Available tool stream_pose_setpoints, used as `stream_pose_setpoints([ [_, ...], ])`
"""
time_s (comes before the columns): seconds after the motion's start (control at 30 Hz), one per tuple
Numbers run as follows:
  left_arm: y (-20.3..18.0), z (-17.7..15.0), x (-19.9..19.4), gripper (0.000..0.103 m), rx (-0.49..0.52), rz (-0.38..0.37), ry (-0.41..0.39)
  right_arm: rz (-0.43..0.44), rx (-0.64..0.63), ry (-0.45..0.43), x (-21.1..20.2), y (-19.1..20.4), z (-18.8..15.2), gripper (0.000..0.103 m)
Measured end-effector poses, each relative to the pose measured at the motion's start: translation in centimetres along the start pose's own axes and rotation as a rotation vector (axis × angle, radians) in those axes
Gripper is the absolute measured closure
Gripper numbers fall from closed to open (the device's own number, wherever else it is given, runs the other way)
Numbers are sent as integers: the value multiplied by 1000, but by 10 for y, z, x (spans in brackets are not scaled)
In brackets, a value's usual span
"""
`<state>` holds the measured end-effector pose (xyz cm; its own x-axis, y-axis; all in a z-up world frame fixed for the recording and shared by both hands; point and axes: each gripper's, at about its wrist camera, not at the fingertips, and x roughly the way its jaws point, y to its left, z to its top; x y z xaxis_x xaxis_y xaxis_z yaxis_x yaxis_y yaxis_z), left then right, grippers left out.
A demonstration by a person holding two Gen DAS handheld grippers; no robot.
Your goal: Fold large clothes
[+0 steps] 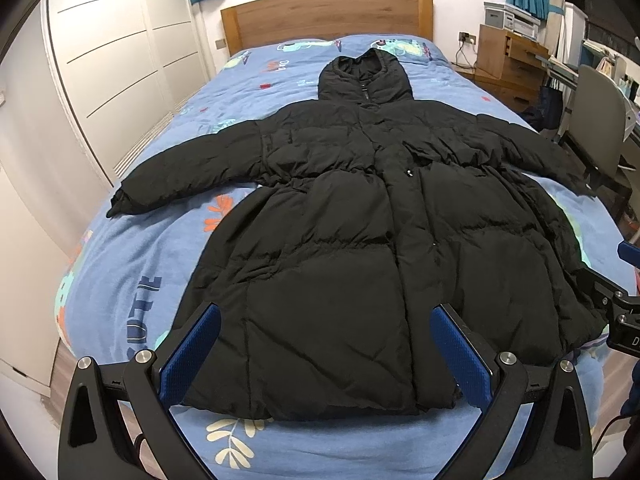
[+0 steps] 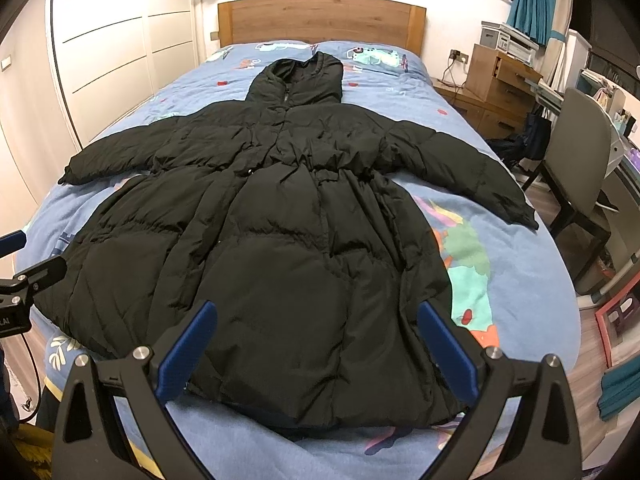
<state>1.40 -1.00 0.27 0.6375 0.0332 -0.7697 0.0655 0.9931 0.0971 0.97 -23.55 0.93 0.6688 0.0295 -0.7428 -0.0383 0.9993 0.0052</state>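
A long black hooded puffer coat (image 1: 344, 216) lies flat and face up on the bed, hood toward the headboard, both sleeves spread out to the sides. It also shows in the right wrist view (image 2: 280, 248). My left gripper (image 1: 326, 312) is open and empty, its blue pads above the coat's hem on the left half. My right gripper (image 2: 316, 308) is open and empty above the hem on the right half. The right gripper shows at the right edge of the left wrist view (image 1: 616, 304), and the left gripper at the left edge of the right wrist view (image 2: 24, 280).
The bed has a blue patterned cover (image 1: 132, 264) and a wooden headboard (image 1: 326, 16). White wardrobe doors (image 1: 112, 60) stand to the left. A wooden nightstand (image 2: 496, 84), a grey chair (image 2: 576, 148) and a desk stand to the right.
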Motion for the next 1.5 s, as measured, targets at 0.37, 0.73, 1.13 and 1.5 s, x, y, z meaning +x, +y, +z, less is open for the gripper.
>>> stream_pose_setpoints([
  [0.37, 7, 10, 12, 1, 0, 23, 34, 20, 27, 4, 14, -7, 10, 1],
  [0.73, 46, 66, 12, 1, -52, 51, -4, -7, 109, -38, 25, -42, 50, 2],
  [1.13, 71, 138, 50, 1, -107, 153, -37, -129, 364, -31, 98, -180, 96, 1],
  [1.5, 73, 173, 120, 1, -160, 213, 20, -107, 774, 71, 217, -330, 69, 3],
])
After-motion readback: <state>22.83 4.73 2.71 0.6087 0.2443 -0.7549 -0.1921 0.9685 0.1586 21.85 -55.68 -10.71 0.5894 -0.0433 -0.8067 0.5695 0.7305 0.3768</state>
